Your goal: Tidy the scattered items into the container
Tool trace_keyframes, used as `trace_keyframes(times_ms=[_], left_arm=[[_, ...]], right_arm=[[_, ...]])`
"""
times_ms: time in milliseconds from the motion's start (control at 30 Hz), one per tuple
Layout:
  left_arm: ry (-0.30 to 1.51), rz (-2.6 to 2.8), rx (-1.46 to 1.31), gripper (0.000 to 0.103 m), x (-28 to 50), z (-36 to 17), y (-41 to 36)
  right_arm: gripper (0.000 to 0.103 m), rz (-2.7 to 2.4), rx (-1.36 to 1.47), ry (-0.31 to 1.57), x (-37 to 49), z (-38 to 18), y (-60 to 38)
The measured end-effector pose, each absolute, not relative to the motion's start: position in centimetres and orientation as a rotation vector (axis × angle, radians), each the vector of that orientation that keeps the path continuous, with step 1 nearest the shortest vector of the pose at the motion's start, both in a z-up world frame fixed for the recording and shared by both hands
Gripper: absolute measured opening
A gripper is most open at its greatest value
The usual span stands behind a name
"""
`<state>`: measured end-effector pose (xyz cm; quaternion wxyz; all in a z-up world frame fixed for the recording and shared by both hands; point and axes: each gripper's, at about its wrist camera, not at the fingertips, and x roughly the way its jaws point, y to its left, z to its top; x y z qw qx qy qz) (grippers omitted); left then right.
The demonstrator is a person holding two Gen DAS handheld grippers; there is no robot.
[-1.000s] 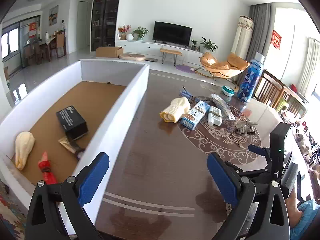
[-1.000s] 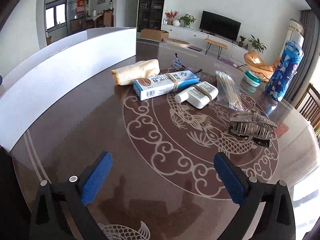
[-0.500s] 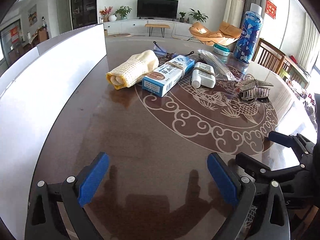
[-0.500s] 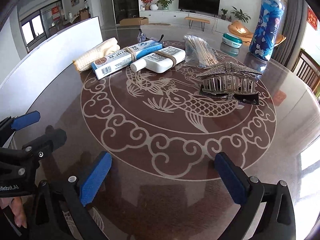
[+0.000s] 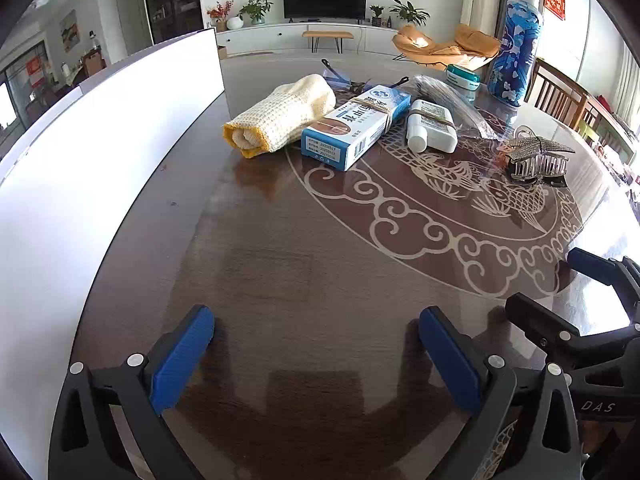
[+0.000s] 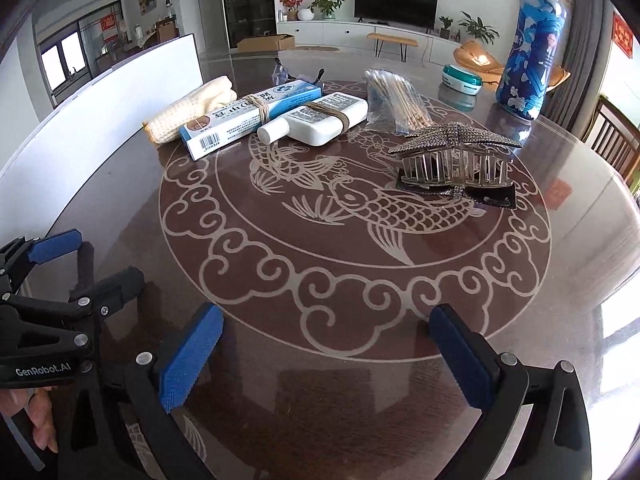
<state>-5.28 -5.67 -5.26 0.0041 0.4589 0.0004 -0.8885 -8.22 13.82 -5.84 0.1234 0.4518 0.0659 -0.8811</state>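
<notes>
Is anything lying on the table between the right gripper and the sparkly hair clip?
No. In the right wrist view, only bare patterned table lies between the open right gripper and the hair clip.

Container (image 5: 100,152) inside hidden by wall; box (image 6: 248,118) txt unreadable.

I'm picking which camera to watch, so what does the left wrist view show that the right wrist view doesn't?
Only the left wrist view shows the right gripper from outside. Only the right wrist view shows a hand holding the left gripper, plus a brown cardboard box on the floor. Both show the white container wall, rolled cream cloth, blue-white carton and glittery hair claw.
</notes>
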Motion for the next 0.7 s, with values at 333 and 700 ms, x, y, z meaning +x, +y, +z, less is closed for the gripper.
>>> trace_keyframes(times_ms=[333, 700], left_arm=[[0.001, -2.782, 1.437, 0.103, -5.19, -5.24, -5.73], [0.001, -2.783, 1.437, 0.103, -5.10, -5.24, -5.80]], right_arm=[[0.103, -2.570, 1.318, 0.192, -8.24, -5.84, 13.81], [0.103, -2.570, 1.318, 0.192, -8.23, -5.83, 13.81]])
